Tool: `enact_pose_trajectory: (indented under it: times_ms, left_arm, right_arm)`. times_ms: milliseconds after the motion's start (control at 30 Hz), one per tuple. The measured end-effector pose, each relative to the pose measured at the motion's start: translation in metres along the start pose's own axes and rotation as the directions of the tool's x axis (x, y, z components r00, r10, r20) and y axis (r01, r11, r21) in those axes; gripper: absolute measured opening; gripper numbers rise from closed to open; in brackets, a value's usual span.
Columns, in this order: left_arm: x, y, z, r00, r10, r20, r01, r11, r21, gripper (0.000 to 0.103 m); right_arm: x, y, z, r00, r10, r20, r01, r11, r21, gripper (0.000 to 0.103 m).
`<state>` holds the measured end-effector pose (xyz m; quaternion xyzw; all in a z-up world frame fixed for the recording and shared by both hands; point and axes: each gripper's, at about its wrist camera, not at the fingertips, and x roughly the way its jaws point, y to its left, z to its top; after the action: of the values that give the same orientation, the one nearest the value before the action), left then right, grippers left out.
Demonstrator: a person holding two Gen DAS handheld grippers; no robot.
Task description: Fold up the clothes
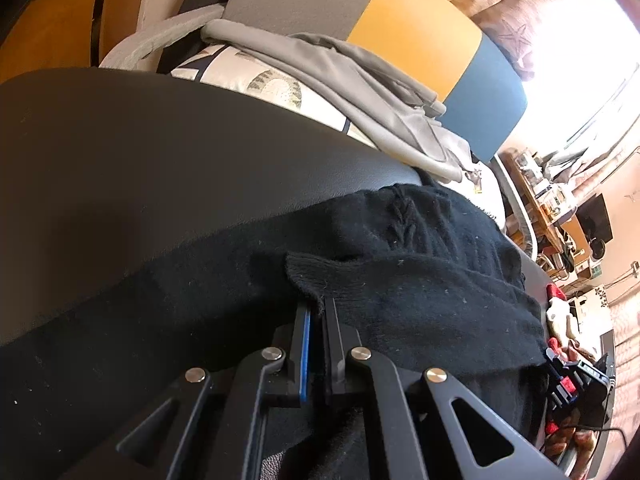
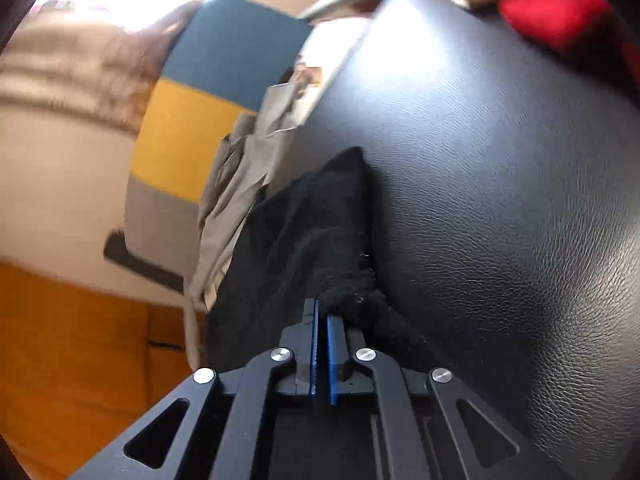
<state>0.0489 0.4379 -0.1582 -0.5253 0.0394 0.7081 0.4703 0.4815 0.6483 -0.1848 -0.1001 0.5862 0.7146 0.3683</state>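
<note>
A black knit garment point(image 1: 400, 280) lies across a black leather surface point(image 1: 140, 160). My left gripper point(image 1: 316, 312) is shut on a folded edge of the black garment, which drapes over its right finger. In the right wrist view my right gripper point(image 2: 322, 316) is shut on another edge of the same black garment point(image 2: 312, 232), with the cloth bunched at its fingertips over the leather surface point(image 2: 500, 200). The other gripper, black and red point(image 1: 568, 380), shows at the right edge of the left wrist view.
A grey garment point(image 1: 360, 92) lies over a patterned white cushion point(image 1: 276, 84) behind the leather surface. A grey, yellow and blue striped panel point(image 1: 420, 28) stands beyond it. A cluttered shelf point(image 1: 552, 200) and a bright window are at the right. The floor is wooden point(image 2: 72, 360).
</note>
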Motion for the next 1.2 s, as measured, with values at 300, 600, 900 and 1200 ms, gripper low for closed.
enact_pose_trajectory:
  times_ms: [300, 600, 900, 1200]
  left_arm:
    - [0.003, 0.005, -0.002, 1.0, 0.002, -0.028, -0.002, 1.0, 0.002, 0.004]
    - [-0.002, -0.001, 0.004, 1.0, -0.003, -0.025, 0.004, 0.999, 0.038, 0.004]
    - [0.008, -0.004, -0.004, 0.999, 0.023, -0.046, -0.021, 0.999, 0.046, 0.004]
    - [0.018, -0.004, -0.008, 0.997, 0.053, -0.053, -0.047, 0.994, 0.098, 0.005]
  right_arm:
    - [0.002, -0.035, -0.013, 0.997, -0.026, -0.068, 0.024, 0.999, -0.035, 0.005]
    - [-0.049, -0.011, 0.023, 1.0, -0.03, -0.007, 0.028, 0.981, -0.193, 0.055]
    - [0.039, -0.018, 0.09, 0.993, -0.065, -0.095, 0.055, 0.994, -0.099, 0.059]
    - [0.053, 0.031, 0.094, 0.984, -0.175, -0.041, 0.144, 0.9, -0.411, 0.006]
